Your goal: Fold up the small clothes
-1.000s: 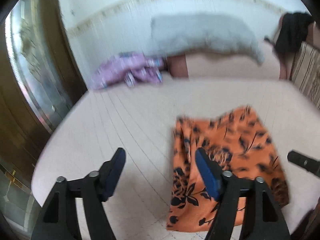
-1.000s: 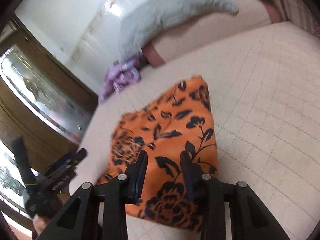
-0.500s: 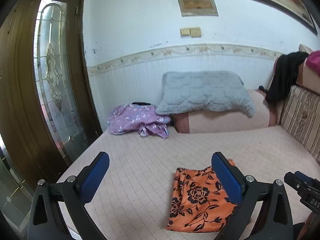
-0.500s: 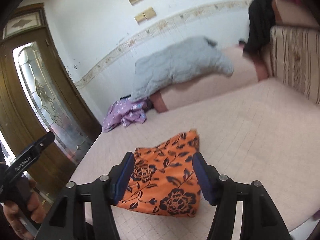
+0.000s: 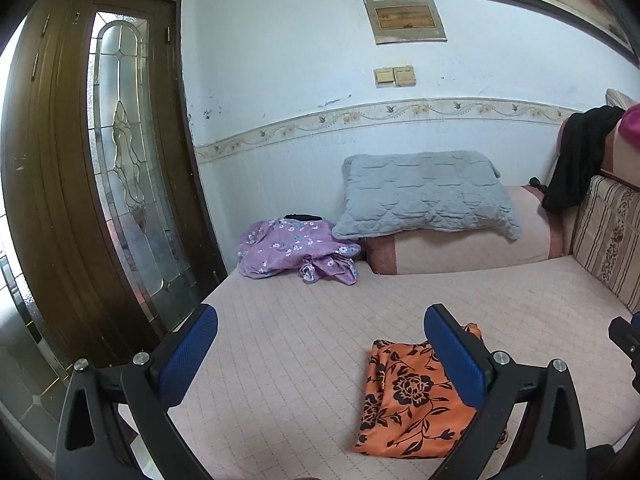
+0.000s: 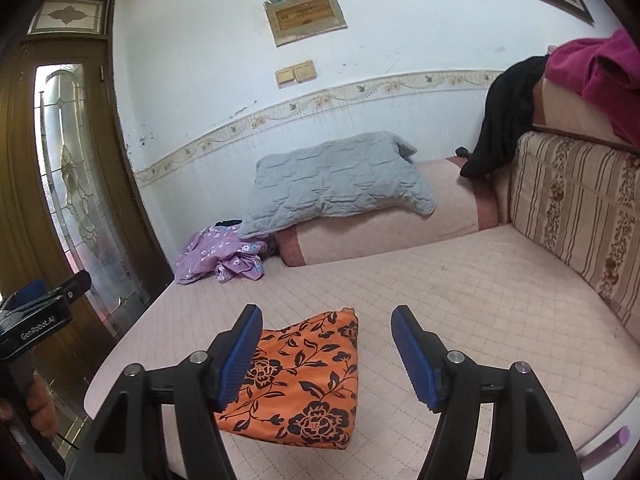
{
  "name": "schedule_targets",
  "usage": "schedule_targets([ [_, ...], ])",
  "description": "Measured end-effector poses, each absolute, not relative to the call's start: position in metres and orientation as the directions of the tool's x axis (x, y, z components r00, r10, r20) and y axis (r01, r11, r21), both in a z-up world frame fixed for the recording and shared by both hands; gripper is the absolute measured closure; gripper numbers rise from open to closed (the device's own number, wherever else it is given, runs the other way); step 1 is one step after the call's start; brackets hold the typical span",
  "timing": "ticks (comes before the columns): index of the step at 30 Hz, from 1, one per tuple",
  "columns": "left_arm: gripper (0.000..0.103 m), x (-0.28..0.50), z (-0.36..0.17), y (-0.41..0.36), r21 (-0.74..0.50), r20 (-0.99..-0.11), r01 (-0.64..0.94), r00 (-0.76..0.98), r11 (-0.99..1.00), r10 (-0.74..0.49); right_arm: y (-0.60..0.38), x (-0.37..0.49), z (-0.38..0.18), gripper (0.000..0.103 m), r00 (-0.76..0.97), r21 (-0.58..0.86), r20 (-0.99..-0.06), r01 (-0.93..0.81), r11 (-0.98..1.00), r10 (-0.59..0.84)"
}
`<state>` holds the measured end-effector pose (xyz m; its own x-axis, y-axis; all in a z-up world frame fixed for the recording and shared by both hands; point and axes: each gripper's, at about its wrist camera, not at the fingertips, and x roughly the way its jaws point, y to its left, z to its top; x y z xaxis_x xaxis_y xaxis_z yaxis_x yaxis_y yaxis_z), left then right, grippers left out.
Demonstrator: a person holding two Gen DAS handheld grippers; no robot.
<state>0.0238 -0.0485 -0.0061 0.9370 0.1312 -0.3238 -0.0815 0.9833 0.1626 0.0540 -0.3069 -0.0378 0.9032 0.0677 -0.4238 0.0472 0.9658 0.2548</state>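
Folded orange floral cloth [image 6: 304,380] lies low in frame on the bed [image 6: 460,300]; my left gripper [image 5: 320,356] and right gripper [image 6: 326,356] hover, jaws spread, empty.

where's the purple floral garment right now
The purple floral garment lies crumpled at the bed's far left corner, beside the door, just left of the grey pillow.
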Motion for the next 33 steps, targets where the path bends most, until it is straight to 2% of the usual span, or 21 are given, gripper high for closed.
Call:
schedule_targets([
  [16,0.0,0.021,0.001,-0.037,0.117,-0.334,-0.057,0.938,0.992,0.093,-0.292,0.064,-0.052,0.033,0.881,0.215,-0.467,0.033,0.976,0.073],
  [33,0.0,0.019,0.005,-0.031,0.097,-0.332,-0.044,0.94,0.994,0.074,-0.279,0.064,-0.043,0.033,0.891,0.177,-0.449,0.013,0.984,0.068],
])
